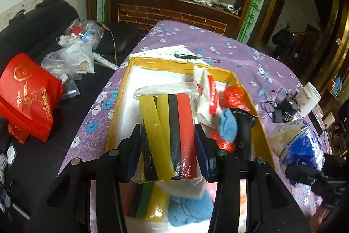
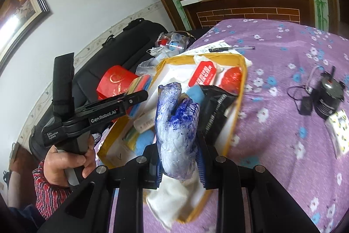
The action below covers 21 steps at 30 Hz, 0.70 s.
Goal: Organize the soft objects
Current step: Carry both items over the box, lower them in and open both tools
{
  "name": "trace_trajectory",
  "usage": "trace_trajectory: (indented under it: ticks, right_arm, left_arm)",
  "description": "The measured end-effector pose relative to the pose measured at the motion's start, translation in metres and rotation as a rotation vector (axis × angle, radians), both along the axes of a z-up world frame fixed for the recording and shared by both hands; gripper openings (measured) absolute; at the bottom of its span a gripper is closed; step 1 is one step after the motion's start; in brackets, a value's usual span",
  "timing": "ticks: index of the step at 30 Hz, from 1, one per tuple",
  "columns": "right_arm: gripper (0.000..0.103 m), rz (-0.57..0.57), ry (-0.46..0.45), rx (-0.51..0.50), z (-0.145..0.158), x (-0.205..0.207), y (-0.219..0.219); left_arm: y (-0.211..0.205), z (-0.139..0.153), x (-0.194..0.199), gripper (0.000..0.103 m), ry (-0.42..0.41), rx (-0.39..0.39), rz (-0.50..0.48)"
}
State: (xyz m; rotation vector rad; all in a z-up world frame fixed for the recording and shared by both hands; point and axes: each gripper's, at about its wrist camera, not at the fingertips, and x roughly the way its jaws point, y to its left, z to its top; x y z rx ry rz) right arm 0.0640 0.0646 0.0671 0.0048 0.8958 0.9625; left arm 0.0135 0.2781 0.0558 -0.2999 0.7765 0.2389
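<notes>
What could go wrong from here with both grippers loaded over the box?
1. The left gripper pinches a slippery clear bag of coloured strips; it may slide out.
2. The right gripper holds wrapped blue gloves over the crowded yellow box; dropped there, they could bury the black pouch.

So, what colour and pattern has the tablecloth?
Purple with white and blue flowers; the tablecloth shows best in the right wrist view.

Glossy clear plastic wraps the coloured strips and the blue-and-white gloves. The tablecloth looks like matt printed cloth; the box has shiny yellow walls, the grippers' fingers matt black plastic.
</notes>
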Motion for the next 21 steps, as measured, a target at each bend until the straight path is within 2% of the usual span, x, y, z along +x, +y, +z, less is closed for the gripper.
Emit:
trace_trajectory:
  ticks: [9, 21]
  right_arm:
    - [0.027, -0.001, 0.034, -0.042, -0.019, 0.014, 0.040]
    - [0.027, -0.019, 0.042, -0.071, -0.034, 0.030, 0.063]
  left_arm:
    - [0.014, -0.016, 0.011, 0.044, 0.036, -0.030, 0.008]
    - [0.020, -0.023, 0.012, 0.044, 0.043, -0.048, 0.003]
